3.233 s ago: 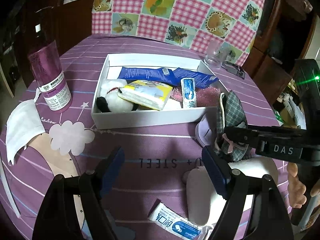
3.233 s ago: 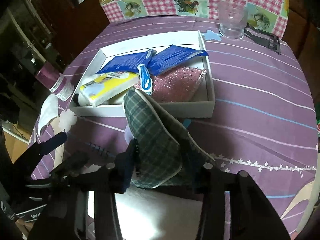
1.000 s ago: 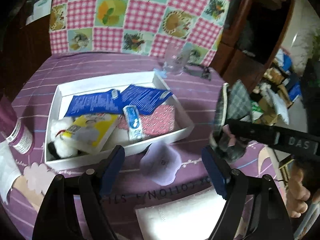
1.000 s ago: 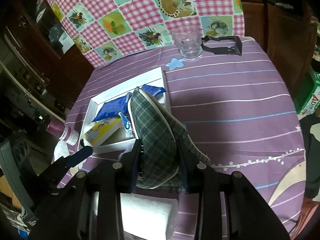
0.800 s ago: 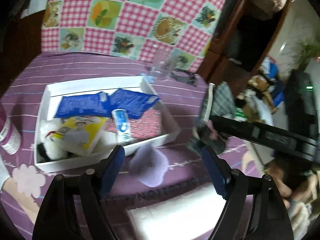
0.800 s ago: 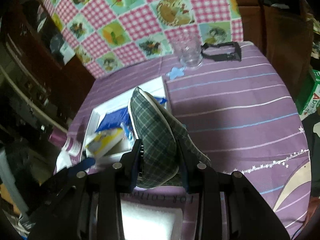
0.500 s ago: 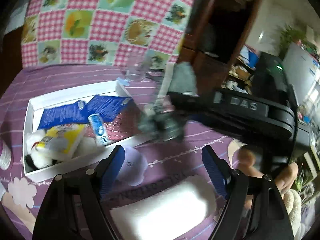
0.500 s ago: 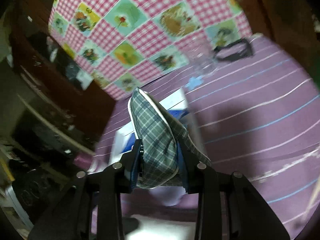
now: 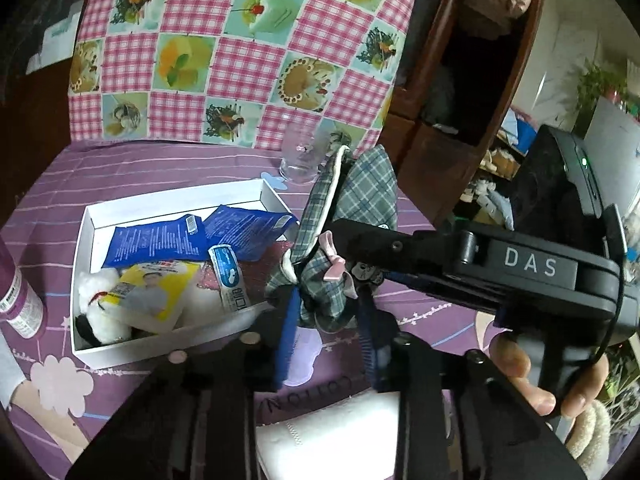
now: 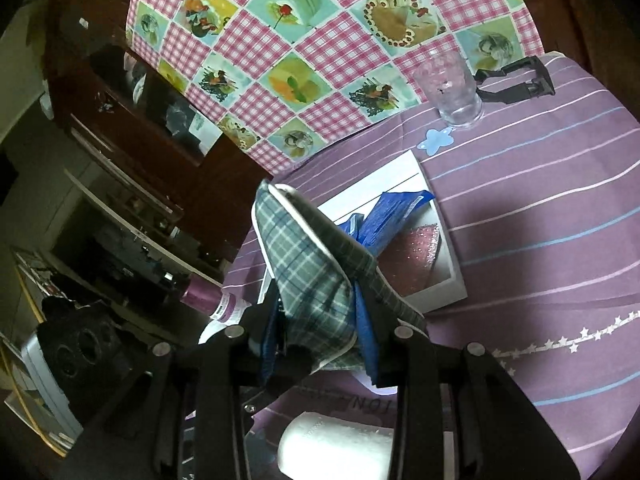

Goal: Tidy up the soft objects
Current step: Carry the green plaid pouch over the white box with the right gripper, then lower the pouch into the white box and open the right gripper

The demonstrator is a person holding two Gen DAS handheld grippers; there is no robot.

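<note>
Between both tools, green plaid slipper (image 9: 352, 204), white-trimmed, pink bow.

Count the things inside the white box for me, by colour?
Blue packets: 2
Yellow packet: 1
White-and-blue tube: 1
White plush toy: 1
Pink glittery sponge: 1
Total: 6

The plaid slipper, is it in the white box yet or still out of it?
Out. The plaid slipper is held up off the table, clamped in the right gripper, while the left gripper has just been closing on its lower end, beside the white box.
</note>
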